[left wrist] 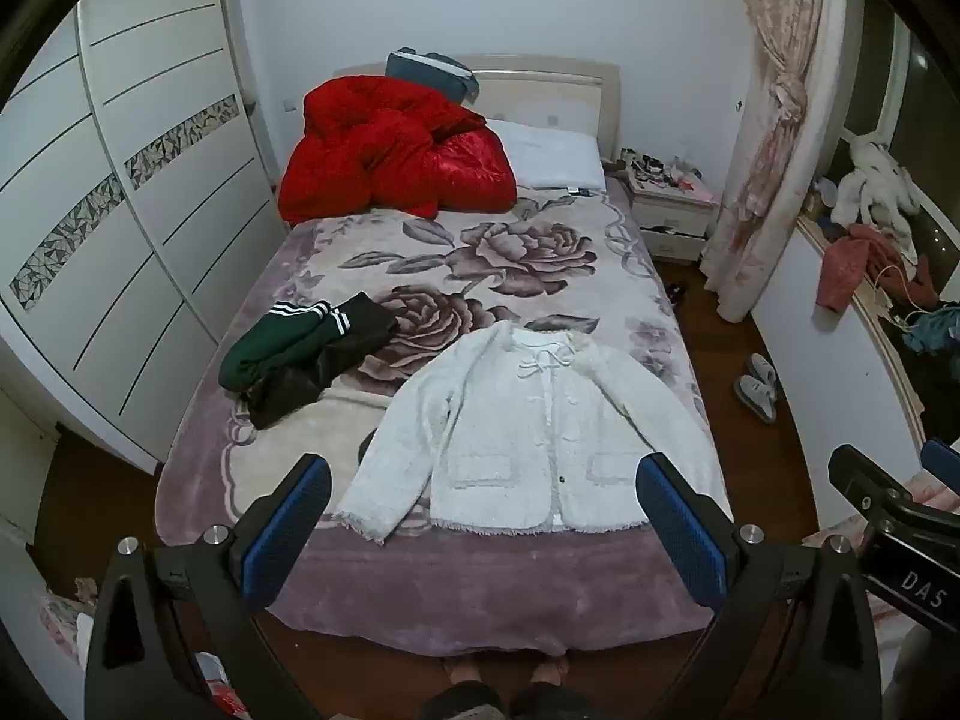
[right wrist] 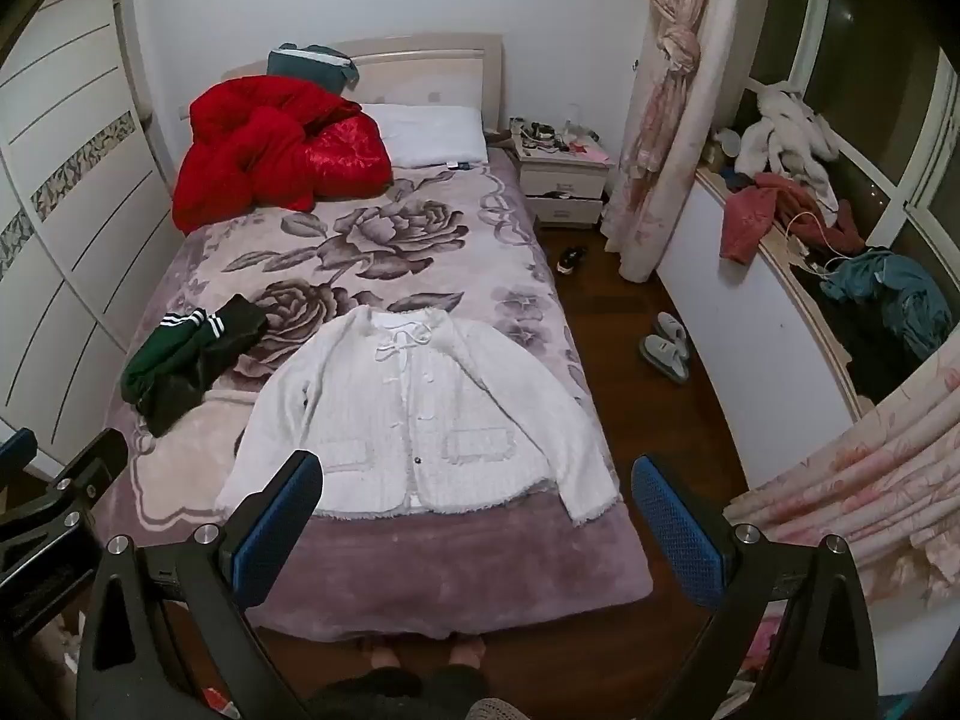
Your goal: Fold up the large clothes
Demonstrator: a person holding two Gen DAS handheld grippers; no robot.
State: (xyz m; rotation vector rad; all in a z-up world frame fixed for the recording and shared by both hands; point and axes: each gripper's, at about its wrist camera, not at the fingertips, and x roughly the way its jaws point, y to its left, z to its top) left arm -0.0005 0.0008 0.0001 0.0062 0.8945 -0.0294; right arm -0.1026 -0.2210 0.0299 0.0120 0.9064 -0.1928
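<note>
Bedroom walls are white, and a bed with a plush mauve blanket printed with large roses [left wrist: 504, 252] fills the middle of both views. Straight ahead of the left tool [left wrist: 480, 531], a white fuzzy knitted jacket with a bow at the collar [left wrist: 540, 438] lies flat and face up on the near part of the bed, its sleeves spread to both sides and its hem toward the tool. The left tool hangs above the foot of the bed with its blue pads wide apart, and nothing is between them. The right tool [right wrist: 477, 531] hangs beside it, also with the pads wide apart and holding nothing; the jacket lies ahead of it and a little to its left. Left of the jacket, farther from both tools, a crumpled dark green garment with white stripes [left wrist: 300, 354] rests on the blanket. At the far end of the bed sit a bunched red shiny quilt [left wrist: 390, 156] and a white pillow [left wrist: 552, 159]. A pair of grey slippers [right wrist: 666, 348] stands on the dark wooden floor, to the right of the right tool.
</note>
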